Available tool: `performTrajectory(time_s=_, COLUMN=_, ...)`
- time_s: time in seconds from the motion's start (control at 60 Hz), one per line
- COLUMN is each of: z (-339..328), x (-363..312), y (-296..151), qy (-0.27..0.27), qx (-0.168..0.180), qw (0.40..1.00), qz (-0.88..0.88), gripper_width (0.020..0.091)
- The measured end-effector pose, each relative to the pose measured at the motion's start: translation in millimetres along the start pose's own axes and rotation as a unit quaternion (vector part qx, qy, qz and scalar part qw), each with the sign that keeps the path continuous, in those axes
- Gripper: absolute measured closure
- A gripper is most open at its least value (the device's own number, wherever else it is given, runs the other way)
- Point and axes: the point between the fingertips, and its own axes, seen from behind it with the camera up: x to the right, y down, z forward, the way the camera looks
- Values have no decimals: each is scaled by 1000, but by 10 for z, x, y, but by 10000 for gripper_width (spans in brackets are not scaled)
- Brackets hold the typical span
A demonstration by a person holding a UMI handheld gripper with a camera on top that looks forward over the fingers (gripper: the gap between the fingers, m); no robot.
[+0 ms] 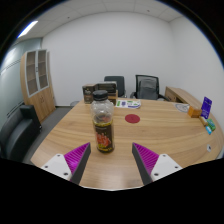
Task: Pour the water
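Standing upright on the wooden counter point(150, 135), the bottle point(102, 125) sits just ahead of the gripper point(112, 160), nearer the left finger than the right. It is dark, with a black cap and a yellow-and-red label, and its long axis runs straight up from the counter surface. The gripper is released: its two fingers are spread wide, the magenta pads point(74, 156) facing inward, and neither touches the bottle. The bottle's base lies at about the level of the fingertips, so it is not yet between them.

That offset is what the coming move turns on. As I judge it, the gripper needs to go forward and a little to the left so that the bottle's body comes between the pads, with the fingers closing on either side of the upright axis, around the label rather than the neck.

Further along the counter lie a round red coaster point(132, 118) and, well beyond, some boxes point(95, 94) near the far edge. Office chairs point(147, 87) stand behind the counter. I cannot make out a cup or other vessel to receive the water.
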Motion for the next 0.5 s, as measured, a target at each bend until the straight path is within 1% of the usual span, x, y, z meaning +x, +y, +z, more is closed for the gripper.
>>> performTrajectory(time_s=0.083, z=347, x=-202, y=-196, qy=10, qx=28, qw=1000, qz=6, gripper_width=251)
performTrajectory(time_s=0.183, z=754, x=-262, y=-322, qy=32, qx=47, qw=998, qz=5, gripper_width=250)
performTrajectory(time_s=0.267, z=1014, x=-268, y=-378, qy=48, qx=57, qw=997, qz=-1, gripper_width=295)
performTrajectory(time_s=0.3, z=1090, x=-256, y=-394, qy=54, qx=63, qw=997, qz=-3, gripper_width=334)
performTrajectory(time_s=0.317, z=1129, x=-245, y=-394, qy=57, qx=64, qw=996, qz=-4, gripper_width=368)
performTrajectory(time_s=0.35, z=1188, x=-219, y=-388, qy=62, qx=63, qw=996, qz=-4, gripper_width=454)
performTrajectory(time_s=0.383, z=1220, x=-203, y=-404, qy=66, qx=68, qw=996, qz=-1, gripper_width=554)
performTrajectory(time_s=0.417, z=1231, x=-184, y=-431, qy=67, qx=77, qw=995, qz=5, gripper_width=568)
performTrajectory(time_s=0.45, z=1263, x=-172, y=-430, qy=69, qx=80, qw=994, qz=8, gripper_width=597)
performTrajectory(time_s=0.467, z=1274, x=-175, y=-443, qy=70, qx=81, qw=994, qz=9, gripper_width=600)
performTrajectory(time_s=0.483, z=1275, x=-175, y=-451, qy=70, qx=82, qw=994, qz=9, gripper_width=628)
performTrajectory(time_s=0.5, z=1277, x=-173, y=-452, qy=71, qx=82, qw=994, qz=9, gripper_width=634)
